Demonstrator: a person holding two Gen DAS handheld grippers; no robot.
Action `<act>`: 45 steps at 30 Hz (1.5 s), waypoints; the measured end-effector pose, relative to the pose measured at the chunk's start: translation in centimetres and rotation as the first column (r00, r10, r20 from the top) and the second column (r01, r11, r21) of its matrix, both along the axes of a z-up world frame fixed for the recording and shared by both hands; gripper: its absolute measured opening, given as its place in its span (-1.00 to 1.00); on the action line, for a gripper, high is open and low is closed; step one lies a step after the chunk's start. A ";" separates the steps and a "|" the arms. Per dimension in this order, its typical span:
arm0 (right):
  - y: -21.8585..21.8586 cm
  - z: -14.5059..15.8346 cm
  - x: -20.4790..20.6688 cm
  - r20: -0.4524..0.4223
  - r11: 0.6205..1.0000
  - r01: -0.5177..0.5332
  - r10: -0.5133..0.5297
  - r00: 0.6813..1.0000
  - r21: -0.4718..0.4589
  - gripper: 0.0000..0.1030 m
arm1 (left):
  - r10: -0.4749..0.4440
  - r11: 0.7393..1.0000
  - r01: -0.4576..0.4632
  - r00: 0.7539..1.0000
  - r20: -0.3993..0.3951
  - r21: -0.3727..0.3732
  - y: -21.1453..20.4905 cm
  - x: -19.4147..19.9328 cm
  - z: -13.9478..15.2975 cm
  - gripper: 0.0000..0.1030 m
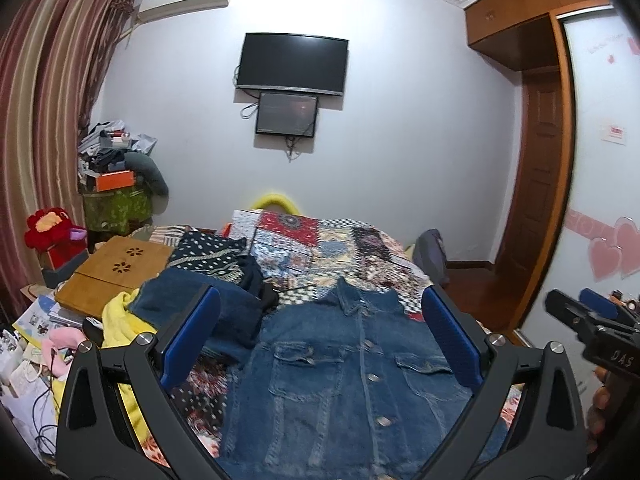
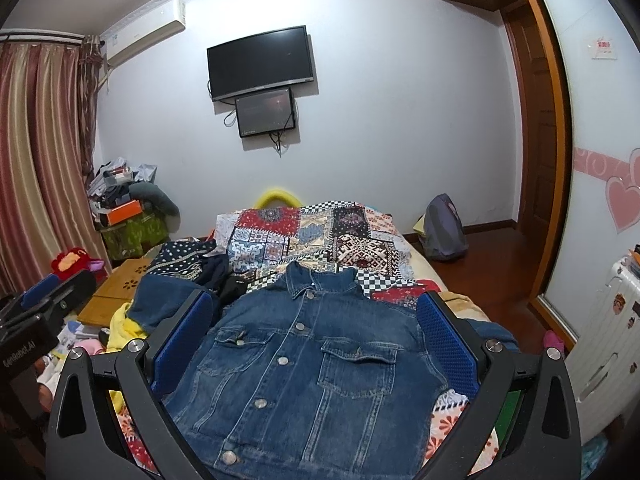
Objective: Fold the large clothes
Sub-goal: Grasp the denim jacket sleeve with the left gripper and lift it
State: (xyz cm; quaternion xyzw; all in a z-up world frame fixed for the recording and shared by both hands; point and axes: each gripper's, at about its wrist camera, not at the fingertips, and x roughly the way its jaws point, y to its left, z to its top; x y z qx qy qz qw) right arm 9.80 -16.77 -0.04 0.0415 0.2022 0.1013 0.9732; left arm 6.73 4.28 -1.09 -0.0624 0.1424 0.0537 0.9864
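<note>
2 grippers: both held above the near end of the bed, empty
Left gripper [image 1: 322, 336]: fingers spread wide, blue pads facing each other, nothing between them; the jacket lies below the gap
Right gripper [image 2: 314, 340]: fingers likewise spread wide and empty, framing the jacket's chest from above; also seen at the right edge of the left wrist view
Denim jacket [image 2: 304, 368]: lies front up and buttoned on the bed, collar pointing toward the far wall, 2 chest pockets showing; spread flat, not yet folded
Sleeve: one sleeve [image 2: 488, 330] trails off past the right finger; the other cannot be told apart from the nearby denim
Bed [image 1: 320, 240]: covered with a patchwork quilt; the jacket rests on its near half
Other clothes [image 1: 224, 264]: dark and denim pieces heaped just beside the jacket's left shoulder, with a yellow cloth [image 1: 120, 320] beyond them
Wooden tray [image 1: 116, 272]: at the bed's left edge, well apart from the jacket
Television [image 1: 292, 64]: on the far wall, a smaller screen beneath it
</note>
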 end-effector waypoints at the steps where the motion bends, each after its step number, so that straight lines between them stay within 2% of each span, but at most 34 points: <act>1: 0.0 0.0 0.6 0.000 1.000 0.001 -0.001 1.000 0.000 0.97 | 0.015 1.000 -0.015 1.000 -0.005 -0.001 0.6 0.8 0.0 0.97; 7: 0.5 -0.3 4.5 -0.002 1.000 0.010 -0.010 1.000 -0.020 0.97 | 0.125 0.992 -0.124 0.991 -0.041 0.006 5.7 5.4 -1.0 0.97; 10: 0.8 -1.0 6.8 -0.026 0.999 0.017 -0.018 1.000 -0.033 0.97 | 0.204 0.979 -0.203 0.974 -0.097 0.017 9.4 8.0 -2.2 0.97; 12: 1.0 -1.9 8.6 -0.061 0.999 0.015 -0.018 0.998 -0.044 0.97 | 0.210 0.977 -0.214 0.967 -0.143 -0.016 12.3 9.5 -3.4 0.97; 15: 1.1 -3.8 11.3 -0.142 0.999 0.008 -0.014 0.990 -0.045 0.97 | 0.215 0.964 -0.244 0.949 -0.231 -0.107 17.0 11.3 -5.7 0.97; 20: 0.8 -7.4 15.1 -0.290 0.999 0.028 -0.034 0.956 -0.025 0.97 | 0.224 0.909 -0.337 0.892 -0.392 -0.247 25.1 13.4 -11.1 0.97; 22: 0.6 -8.7 16.3 -0.342 0.999 0.041 -0.047 0.938 -0.024 0.97 | 0.197 0.877 -0.359 0.876 -0.441 -0.320 28.0 14.0 -13.5 0.97; 25: 0.4 -10.2 17.3 -0.403 0.999 0.046 -0.049 0.914 -0.017 0.97 | 0.131 0.827 -0.360 0.870 -0.474 -0.431 31.1 14.8 -16.7 0.97; 28: 0.3 -11.4 17.9 -0.441 0.999 0.049 -0.050 0.896 -0.013 0.97 | 0.078 0.789 -0.355 0.868 -0.491 -0.501 33.0 16.1 -19.1 0.93; 29: 0.2 -11.7 18.0 -0.453 0.999 0.048 -0.051 0.890 -0.018 0.97 | 0.064 0.780 -0.352 0.867 -0.494 -0.517 33.5 16.4 -19.7 0.88; 31: 0.3 -12.1 18.2 -0.466 0.998 0.049 -0.057 0.883 -0.029 0.97 | 0.030 0.745 -0.351 0.867 -0.497 -0.568 34.6 17.4 -21.3 0.80; 34: 0.2 -12.6 18.7 -0.477 0.998 0.054 -0.067 0.877 -0.042 0.97 | -0.037 0.664 -0.344 0.872 -0.488 -0.664 35.8 19.0 -24.1 0.65; 36: 0.2 -13.0 19.2 -0.482 0.997 0.056 -0.071 0.873 -0.047 0.97 | -0.065 0.629 -0.338 0.874 -0.481 -0.700 36.2 19.7 -25.4 0.55; 39: 0.1 -13.3 19.5 -0.498 0.997 0.061 -0.081 0.864 -0.057 0.97 | -0.072 0.617 -0.341 0.873 -0.482 -0.710 36.2 20.6 -26.7 0.30; 41: 0.2 -13.5 19.7 -0.505 0.996 0.067 -0.088 0.859 -0.060 0.97 | -0.068 0.602 -0.347 0.875 -0.479 -0.719 36.5 21.0 -27.5 0.01; 42: 0.2 -13.6 19.7 -0.508 0.996 0.068 -0.090 0.856 -0.061 0.97 | -0.071 0.590 -0.345 0.878 -0.473 -0.730 36.5 21.2 -27.8 -0.04; 43: 0.3 -13.6 19.8 -0.511 0.996 0.069 -0.092 0.855 -0.063 0.97 | -0.074 0.585 -0.340 0.882 -0.466 -0.736 36.4 21.3 -28.0 -0.19; 44: 0.3 -13.7 19.9 -0.515 0.995 0.070 -0.094 0.852 -0.065 0.97 | -0.070 0.587 -0.342 0.881 -0.468 -0.733 36.3 21.4 -28.0 -0.32; 45: 0.3 -13.8 20.0 -0.517 0.995 0.072 -0.097 0.850 -0.068 0.97 | -0.051 0.603 -0.355 0.877 -0.479 -0.715 36.1 21.4 -27.7 -0.36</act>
